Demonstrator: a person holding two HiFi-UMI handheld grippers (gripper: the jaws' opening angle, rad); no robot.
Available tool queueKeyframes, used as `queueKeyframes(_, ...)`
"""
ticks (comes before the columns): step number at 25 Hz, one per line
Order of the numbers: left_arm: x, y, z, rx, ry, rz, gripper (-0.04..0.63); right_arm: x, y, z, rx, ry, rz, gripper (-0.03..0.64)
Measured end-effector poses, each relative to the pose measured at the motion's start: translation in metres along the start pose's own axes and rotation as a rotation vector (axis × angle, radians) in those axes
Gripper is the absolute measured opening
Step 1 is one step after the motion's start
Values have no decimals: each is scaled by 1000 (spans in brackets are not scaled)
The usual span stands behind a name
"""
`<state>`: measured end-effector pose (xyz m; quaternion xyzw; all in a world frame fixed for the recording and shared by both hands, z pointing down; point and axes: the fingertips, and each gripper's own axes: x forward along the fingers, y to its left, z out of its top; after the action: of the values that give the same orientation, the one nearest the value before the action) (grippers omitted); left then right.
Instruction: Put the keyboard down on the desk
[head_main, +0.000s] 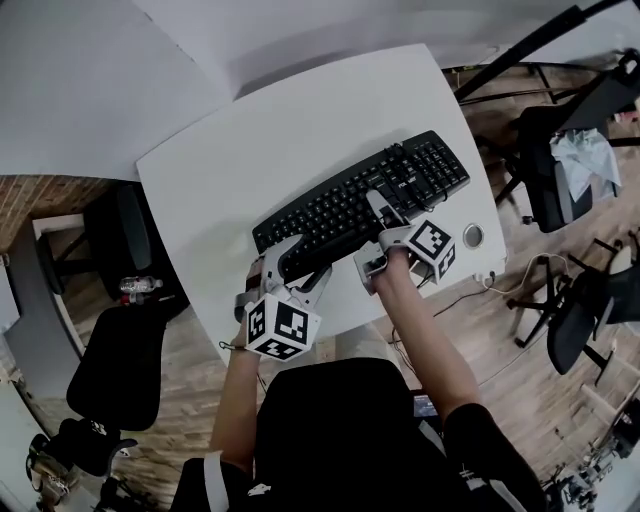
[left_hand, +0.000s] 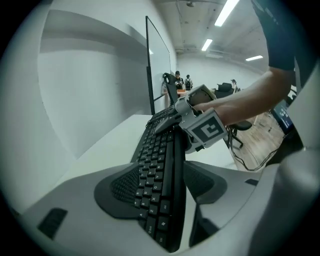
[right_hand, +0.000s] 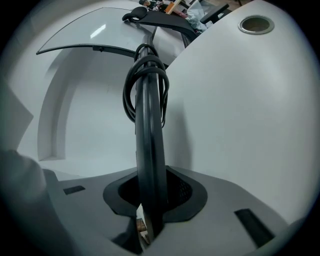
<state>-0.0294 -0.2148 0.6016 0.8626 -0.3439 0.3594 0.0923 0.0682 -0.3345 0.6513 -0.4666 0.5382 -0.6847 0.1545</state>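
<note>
With the left gripper (left_hand: 162, 184) wide around the keyboard (head_main: 360, 200) and the right gripper (right_hand: 155, 192) seemingly clamped on its edge, settle it flat on the desk (head_main: 250, 150) before releasing.

The long black plastic keyboard (head_main: 360, 205) has white letters. The flat white desk (head_main: 230, 150) is plain. The grey left gripper (head_main: 298, 262) and grey right gripper (head_main: 385, 215) carry cubes (head_main: 282, 328) with black-and-white squares.

L tongs (left_hand: 167, 189) wide open, pads off the keyboard (head_main: 340, 205) edge betw them. R tongs (right_hand: 149, 196) clamped on its near edge. L forearm (head_main: 238, 400), R forearm (head_main: 425, 335) bare, stretched fwd.
</note>
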Motion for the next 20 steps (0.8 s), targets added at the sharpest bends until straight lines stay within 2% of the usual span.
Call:
queueKeyframes(4, 14, -1, -4, 92, 54, -9, 295, 5, -4, 5, 25, 1, -1, 97)
queueKeyframes(11, 19, -11, 6, 165, 93, -48, 319, 8, -18, 10, 87, -16, -5, 97)
queueKeyframes(20, 42, -5, -25, 306, 212, 11, 319, 11, -18, 10, 101, -11, 3, 97)
